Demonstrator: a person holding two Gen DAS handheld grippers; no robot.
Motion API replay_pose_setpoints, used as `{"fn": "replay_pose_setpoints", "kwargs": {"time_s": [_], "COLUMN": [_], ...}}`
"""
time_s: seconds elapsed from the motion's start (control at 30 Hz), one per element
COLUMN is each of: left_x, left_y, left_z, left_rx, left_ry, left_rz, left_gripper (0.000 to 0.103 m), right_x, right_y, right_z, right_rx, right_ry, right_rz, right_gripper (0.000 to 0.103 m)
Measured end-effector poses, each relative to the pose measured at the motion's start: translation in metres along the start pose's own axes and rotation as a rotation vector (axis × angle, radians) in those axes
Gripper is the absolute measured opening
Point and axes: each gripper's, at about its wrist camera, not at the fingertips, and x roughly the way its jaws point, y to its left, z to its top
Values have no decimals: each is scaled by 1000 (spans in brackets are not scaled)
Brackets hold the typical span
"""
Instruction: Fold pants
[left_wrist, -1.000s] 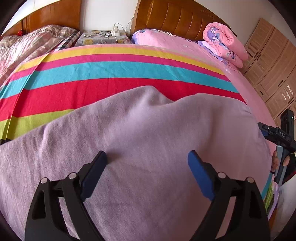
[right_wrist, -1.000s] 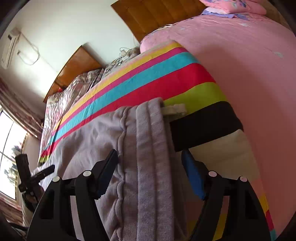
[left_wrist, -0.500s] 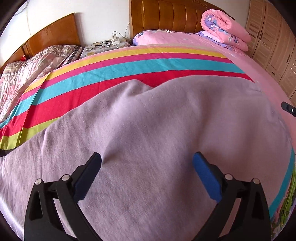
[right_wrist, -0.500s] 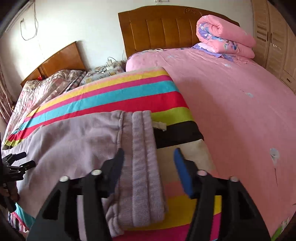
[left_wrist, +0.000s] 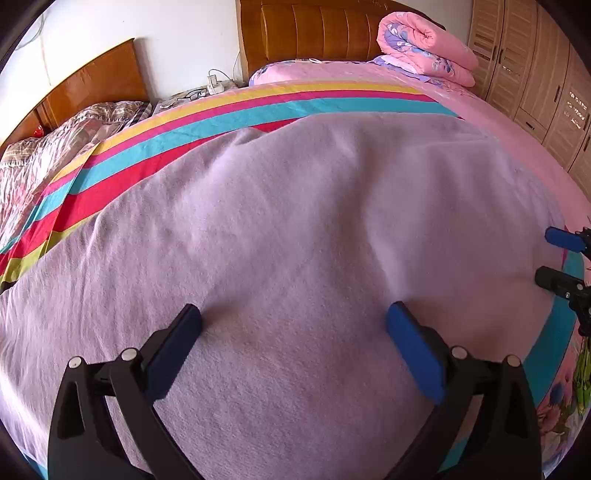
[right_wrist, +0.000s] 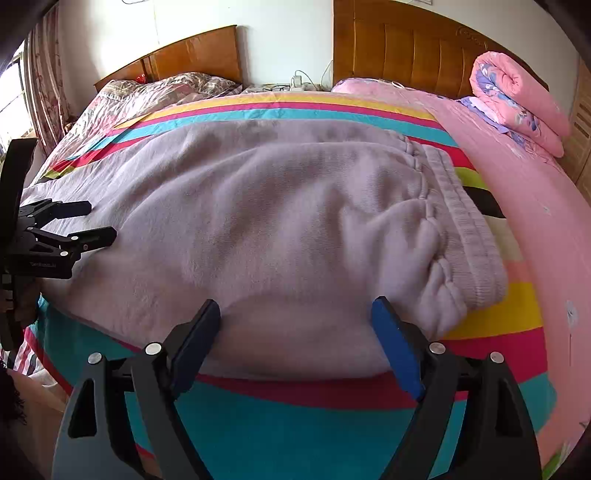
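Left gripper (left_wrist: 293, 319): jaws spread wide, holding nothing, both blue pads (left_wrist: 413, 350) hovering at or just over lilac fleece pants (left_wrist: 314, 221); contact with the cloth not certain. Between and ahead of these jaws, only soft lilac fabric, broad and mostly smooth, with a shallow crease running forward.

Right gripper (right_wrist: 295, 321): jaws likewise wide apart, gripping nothing, tips at the near edge of the pants (right_wrist: 277, 221), fabric lying between them. Just right of the right-hand jaw, the ribbed, gathered waistband (right_wrist: 461, 229), doubled over. Far left of these jaws, the left gripper (right_wrist: 79, 225) seen side-on, open over the cloth.

Pants laid flat across a striped sheet (right_wrist: 314, 417), bands of teal, red, yellow and pink showing in front of and beyond the jaws. Further right, a pink bedspread (right_wrist: 524, 206). Far ahead and right, a rolled pink quilt (right_wrist: 517, 99) against a wooden headboard (right_wrist: 406, 48).
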Motion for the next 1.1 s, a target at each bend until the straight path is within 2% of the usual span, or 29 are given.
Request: {"fn": "replay_pose_setpoints", "kwargs": {"time_s": [0.07,0.17,0.23,0.3,0.43,0.53,0.6,0.63,0.7,0.8,0.87,0.93,0.97,1.0,1.03,1.07,1.1], "left_x": [0,-2,-4,-5,-15,-26,-42,-48,-57,-64,-69,-75,-77,-78,-79,-79,-77], "left_y": [0,1,2,2,12,25,35,42,61,97,118,138,146,152,158,162,165], "left_z": [-1,-4,-6,-7,-11,-11,-10,-9,-11,-20,-31,-45,-53,-61,-70,-79,-88], "left_rx": [1,2,3,3,-27,-77,-92,-100,-133,-217,-262,-298,-312,-324,-332,-336,-337], "left_ry": [-9,-19,-20,-20,-21,-26,-66,-84,-96,-87,-74,-62,-52,-41,-32,-19,-1], "left_rz": [-1,-4,-11,-16,-49,-79,-86,-74,-34,32,69,109,120,126,131,138,147], "left_gripper": [101,101,101,101,101,101,101,101,101,101,101,101,101,101,101,101,101], "right_x": [-10,-13,-1,15,18,9,2,-2,-7,6,23,45,56,67,73,69,66], "right_y": [10,35,58,76,57,58,62,67,82,117,139,151,153,151,144,135,128], "right_z": [11,24,29,22,10,10,18,24,41,67,82,90,90,87,83,79,75], "right_rx": [-11,-26,-85,-148,-53,-95,-81,-90,-105,-172,-232,-263,-279,-288,-276,-254,-253], "right_ry": [-34,-83,-61,1,50,88,89,56,-6,-41,-42,-6,21,58,69,40,44], "right_rz": [-22,41,45,45,127,81,58,63,126,201,232,249,230,184,181,225,230], "right_gripper": [81,81,82,82,84,84,84,84,84,84,84,84,84,84,87,87,88]}}
